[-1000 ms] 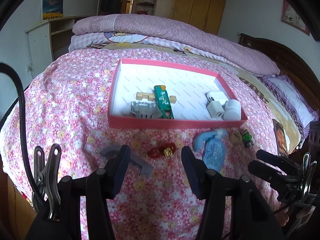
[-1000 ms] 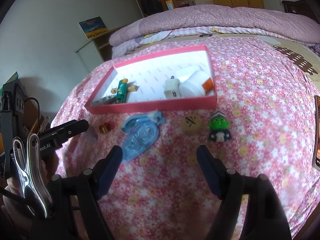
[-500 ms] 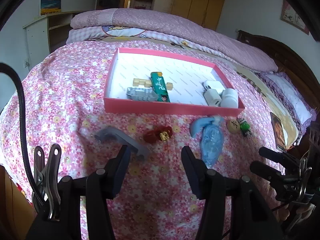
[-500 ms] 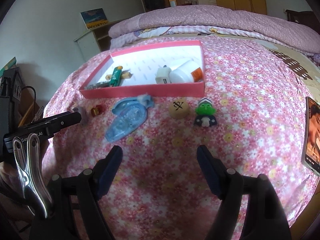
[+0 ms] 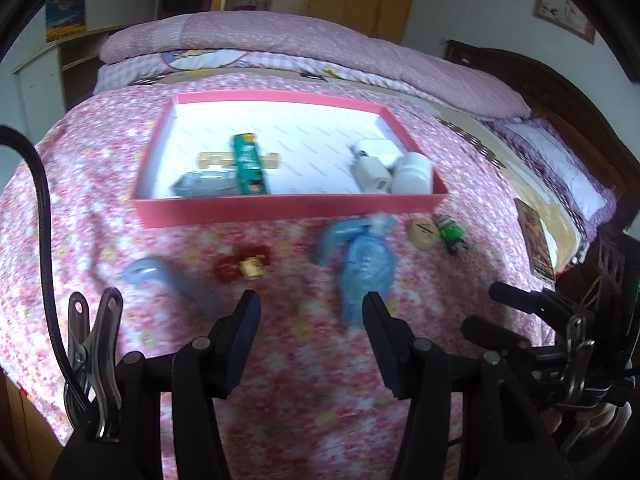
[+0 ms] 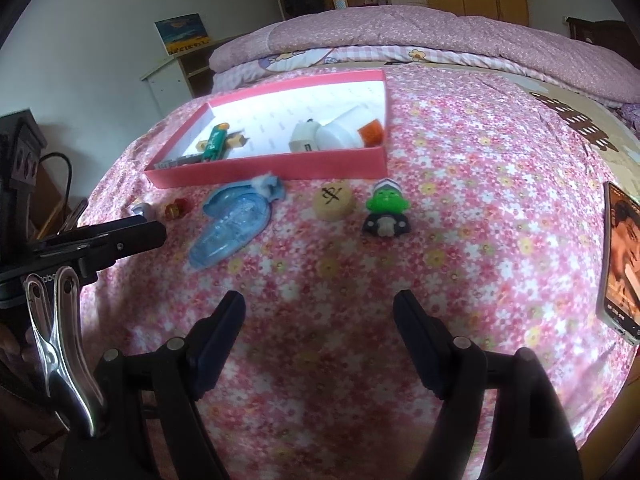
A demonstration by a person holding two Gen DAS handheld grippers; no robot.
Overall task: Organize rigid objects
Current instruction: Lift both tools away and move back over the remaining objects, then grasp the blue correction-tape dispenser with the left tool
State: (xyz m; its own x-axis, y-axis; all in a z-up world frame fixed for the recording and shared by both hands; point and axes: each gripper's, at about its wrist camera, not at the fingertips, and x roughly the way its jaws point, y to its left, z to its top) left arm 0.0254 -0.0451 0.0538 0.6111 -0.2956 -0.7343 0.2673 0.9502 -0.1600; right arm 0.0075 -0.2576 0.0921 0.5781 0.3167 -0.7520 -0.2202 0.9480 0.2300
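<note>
A pink-walled tray (image 5: 288, 207) (image 6: 280, 166) lies on the flowered bedspread and holds a green tube (image 5: 249, 164), wooden blocks, a grey piece and white chargers (image 5: 376, 172). In front of it lie a grey clip (image 5: 168, 280), a small red toy (image 5: 242, 267) (image 6: 177, 208), a clear blue case (image 5: 366, 268) (image 6: 232, 226), a round wooden piece (image 6: 334, 202) and a green figurine (image 6: 386, 210). My left gripper (image 5: 311, 308) hovers open above the bedspread between the red toy and the blue case. My right gripper (image 6: 319, 308) hangs open nearer than the wooden piece and figurine, holding nothing.
A phone (image 6: 620, 256) lies near the bed's right edge. Folded pink quilts (image 6: 440, 40) lie beyond the tray. A white shelf unit (image 5: 40, 76) stands at the left and a dark wooden headboard (image 5: 560, 92) at the right.
The left gripper has slid to the right, from in front of the grey clip and red toy toward the blue case. The right view has shifted slightly; both jaws kept their gap.
</note>
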